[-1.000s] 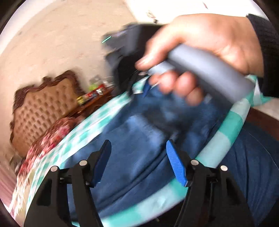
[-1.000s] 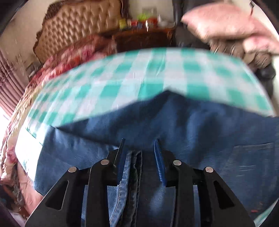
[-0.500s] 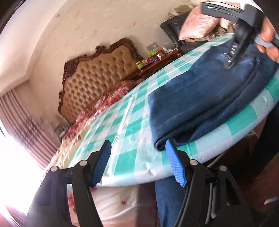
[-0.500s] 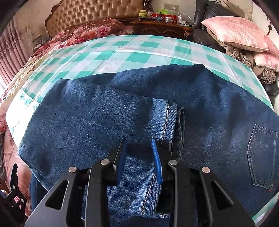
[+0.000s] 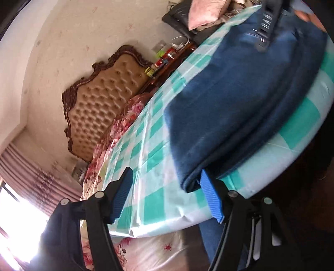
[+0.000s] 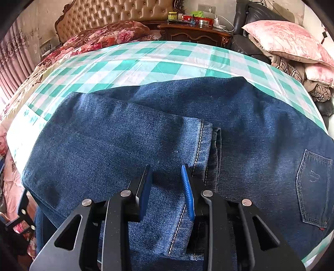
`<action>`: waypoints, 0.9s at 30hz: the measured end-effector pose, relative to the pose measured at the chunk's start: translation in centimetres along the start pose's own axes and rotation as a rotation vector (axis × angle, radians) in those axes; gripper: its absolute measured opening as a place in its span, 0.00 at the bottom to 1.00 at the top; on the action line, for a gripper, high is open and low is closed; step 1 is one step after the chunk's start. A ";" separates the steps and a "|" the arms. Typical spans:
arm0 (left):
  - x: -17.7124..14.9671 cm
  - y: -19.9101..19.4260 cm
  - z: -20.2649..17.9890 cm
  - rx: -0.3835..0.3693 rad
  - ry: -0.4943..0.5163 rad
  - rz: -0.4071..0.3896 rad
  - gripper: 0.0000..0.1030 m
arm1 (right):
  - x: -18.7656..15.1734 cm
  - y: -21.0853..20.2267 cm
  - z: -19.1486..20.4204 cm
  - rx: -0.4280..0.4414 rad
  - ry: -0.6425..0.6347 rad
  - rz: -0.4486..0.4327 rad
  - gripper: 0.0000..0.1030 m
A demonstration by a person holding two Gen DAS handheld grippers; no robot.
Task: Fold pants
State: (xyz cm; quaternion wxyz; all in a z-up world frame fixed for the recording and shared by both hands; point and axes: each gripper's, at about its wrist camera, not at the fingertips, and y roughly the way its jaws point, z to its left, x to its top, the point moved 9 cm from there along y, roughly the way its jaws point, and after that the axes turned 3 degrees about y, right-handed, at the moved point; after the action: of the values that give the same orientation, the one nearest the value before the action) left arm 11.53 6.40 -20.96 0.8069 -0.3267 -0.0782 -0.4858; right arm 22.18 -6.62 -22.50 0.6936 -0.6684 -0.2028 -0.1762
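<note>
Dark blue denim pants [image 6: 125, 135] lie folded on a table under a green-and-white checked cloth [image 6: 167, 60]. One leg end with its stitched hem [image 6: 201, 141] lies flat on top, near the back pocket [image 6: 313, 187]. My right gripper [image 6: 167, 183] points down at that leg end with its jaws narrowly apart. The denim runs flat beneath them and no fold is pinched. In the left wrist view my left gripper [image 5: 167, 196] is open at the table's edge. Its right fingertip [image 5: 208, 187] sits beside the folded end of the pants [image 5: 240, 104]. The right gripper [image 5: 266, 27] shows at the far end.
Beyond the table stand a bed with a tufted headboard [image 6: 117, 14] and floral covers, and a dark nightstand [image 6: 194, 31] with small bottles. Pink pillows [image 6: 288, 39] are piled at the right. Striped curtains [image 5: 31, 177] hang at the left. A person's legs [image 5: 213, 239] stand below the table edge.
My right gripper has come down; the hem layers that stood between its fingers now lie flat on the pants. My left gripper has swung from above the denim to the folded end.
</note>
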 end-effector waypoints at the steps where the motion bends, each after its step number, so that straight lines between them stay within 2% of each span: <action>1: 0.2 0.0 -0.2 0.012 0.033 -0.004 0.65 | 0.0 0.0 0.0 -0.002 -0.001 -0.001 0.27; 3: 1.2 -0.3 -1.1 0.040 0.117 -0.028 0.65 | 0.0 0.0 0.2 -0.015 -0.009 -0.001 0.27; 6: 2.9 -1.0 -0.5 -0.008 0.062 -0.044 0.65 | -0.1 0.1 0.2 -0.019 -0.012 -0.001 0.27; 9: 1.7 0.9 -0.6 0.005 0.131 0.028 0.65 | 0.0 0.1 0.1 -0.022 -0.011 0.005 0.27; 12: -0.5 1.9 -0.9 -0.014 0.171 0.069 0.66 | 0.0 0.1 0.1 -0.020 -0.013 0.005 0.27; 15: -1.4 2.1 -1.1 0.004 0.230 0.063 0.67 | 0.0 0.1 -0.1 -0.012 -0.011 -0.002 0.27; 18: 0.3 1.1 -1.3 -0.023 0.214 0.011 0.67 | 0.0 0.1 -0.1 -0.010 -0.010 -0.009 0.27; 21: -0.3 2.2 -1.7 -0.014 0.229 0.056 0.67 | 0.0 0.1 -0.1 -0.008 -0.015 -0.010 0.27; 24: -1.2 2.4 -0.9 0.010 0.248 0.044 0.70 | 0.0 0.1 -0.2 0.013 -0.016 -0.006 0.27; 27: -0.7 2.2 -0.2 -0.005 0.192 0.054 0.70 | 0.0 0.0 -0.4 0.038 0.000 -0.010 0.27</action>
State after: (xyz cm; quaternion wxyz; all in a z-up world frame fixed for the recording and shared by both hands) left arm 12.97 7.48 -22.46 0.8227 -0.2827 0.0095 -0.4931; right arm 22.16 -7.05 -22.53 0.7053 -0.6541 -0.2095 -0.1759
